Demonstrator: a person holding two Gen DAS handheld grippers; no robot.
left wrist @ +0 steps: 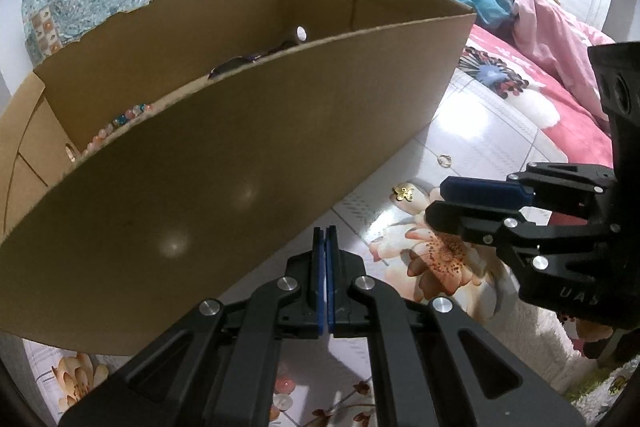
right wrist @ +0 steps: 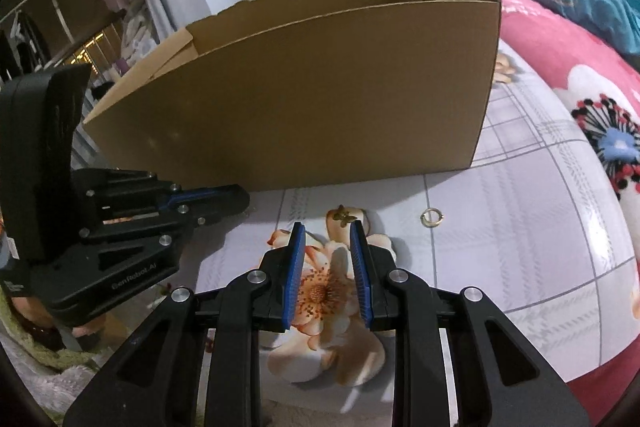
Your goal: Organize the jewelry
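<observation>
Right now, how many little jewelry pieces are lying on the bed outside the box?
2: a gold butterfly charm just ahead of the right tongs, and a ring to its right. More may hide behind the box.

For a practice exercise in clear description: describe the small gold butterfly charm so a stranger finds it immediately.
Start at the large brown cardboard box on the floral bedsheet. In front of its near wall lie two gold pieces. The small gold butterfly charm has wings; the plain gold ring right of it is an open circle.

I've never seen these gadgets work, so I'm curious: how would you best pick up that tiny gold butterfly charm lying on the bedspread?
Come straight down from above with the open right gripper, its fingers either side of the butterfly charm, and pinch across its wings. It lies flat on the bedspread, so no side offers an edge to catch.
</observation>
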